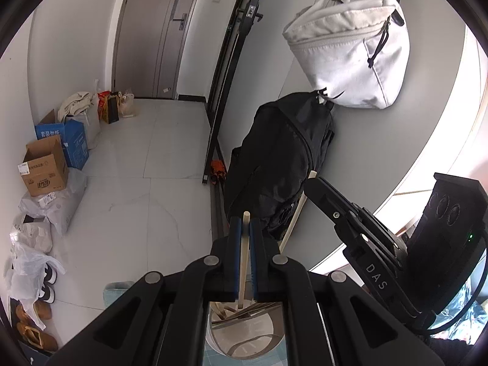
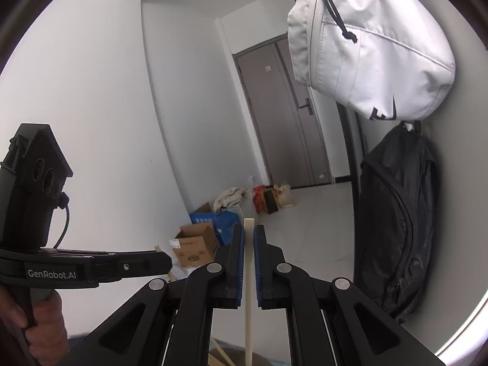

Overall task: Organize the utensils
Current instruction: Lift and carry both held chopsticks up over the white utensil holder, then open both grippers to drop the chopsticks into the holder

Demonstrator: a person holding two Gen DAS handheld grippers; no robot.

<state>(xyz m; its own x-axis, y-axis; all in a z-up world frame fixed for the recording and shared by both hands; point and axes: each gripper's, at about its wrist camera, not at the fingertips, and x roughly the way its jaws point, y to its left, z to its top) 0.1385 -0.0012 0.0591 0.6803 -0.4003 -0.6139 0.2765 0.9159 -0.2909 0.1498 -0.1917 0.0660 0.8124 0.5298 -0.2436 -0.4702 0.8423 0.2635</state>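
Blue-padded jaws of the left gripper (image 1: 245, 228) clamp a pale wooden chopstick (image 1: 244, 262) upright, its lower end over the round white holder (image 1: 244, 340) directly below. Right gripper (image 2: 249, 238), beside the left, grips a cream chopstick (image 2: 249, 289) likewise. Behind both hang a black backpack (image 1: 274, 164) and white bag (image 1: 350, 48).

White bag (image 1: 350, 48), black backpack (image 1: 280, 158), cardboard boxes (image 1: 45, 167), grey door (image 2: 292, 116)
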